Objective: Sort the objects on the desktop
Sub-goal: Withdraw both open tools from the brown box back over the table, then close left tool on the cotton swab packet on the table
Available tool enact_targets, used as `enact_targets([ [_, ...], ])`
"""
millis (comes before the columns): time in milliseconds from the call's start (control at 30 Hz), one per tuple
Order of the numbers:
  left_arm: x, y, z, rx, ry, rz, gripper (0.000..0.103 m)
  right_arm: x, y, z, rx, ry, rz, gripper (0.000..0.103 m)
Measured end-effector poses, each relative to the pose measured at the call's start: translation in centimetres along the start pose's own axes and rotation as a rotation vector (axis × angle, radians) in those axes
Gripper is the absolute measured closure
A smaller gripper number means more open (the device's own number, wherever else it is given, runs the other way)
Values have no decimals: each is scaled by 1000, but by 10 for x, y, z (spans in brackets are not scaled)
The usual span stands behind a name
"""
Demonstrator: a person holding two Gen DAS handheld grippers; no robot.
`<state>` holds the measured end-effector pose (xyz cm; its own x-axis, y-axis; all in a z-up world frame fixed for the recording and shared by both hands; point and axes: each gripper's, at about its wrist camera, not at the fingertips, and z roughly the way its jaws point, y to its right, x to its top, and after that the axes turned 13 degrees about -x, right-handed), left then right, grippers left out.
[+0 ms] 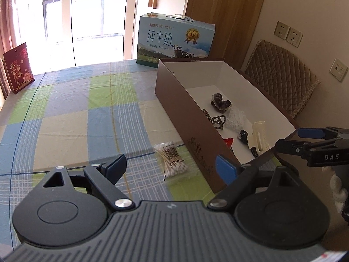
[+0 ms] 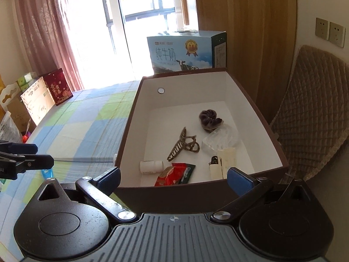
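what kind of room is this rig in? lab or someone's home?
Most likely a home, probably a dining area. A table with a checked tablecloth, a padded chair against the wall, and a carton of milk in front of a curtained balcony-style window all suggest that. No lab fixtures show.

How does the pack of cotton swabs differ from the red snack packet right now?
The pack of cotton swabs lies on the checked tablecloth, outside the brown box; the red snack packet lies inside that box, near its front wall. The swab pack is clear, showing pale sticks with white tips; the snack packet is opaque red with a dark end. Both lie flat, and neither is held by a claw.
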<state>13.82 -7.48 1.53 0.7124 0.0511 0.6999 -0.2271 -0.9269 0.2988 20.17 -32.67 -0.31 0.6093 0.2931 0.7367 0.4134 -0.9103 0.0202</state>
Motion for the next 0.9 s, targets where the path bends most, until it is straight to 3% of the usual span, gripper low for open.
enact_targets([
  [400,-10,-13,53,5,-74,-20,19,-6,31,11,-96,-5,132,2],
  [900,-7,-45,147,-35,-185,-36,34,18,73,49,-132,-18,214,2],
])
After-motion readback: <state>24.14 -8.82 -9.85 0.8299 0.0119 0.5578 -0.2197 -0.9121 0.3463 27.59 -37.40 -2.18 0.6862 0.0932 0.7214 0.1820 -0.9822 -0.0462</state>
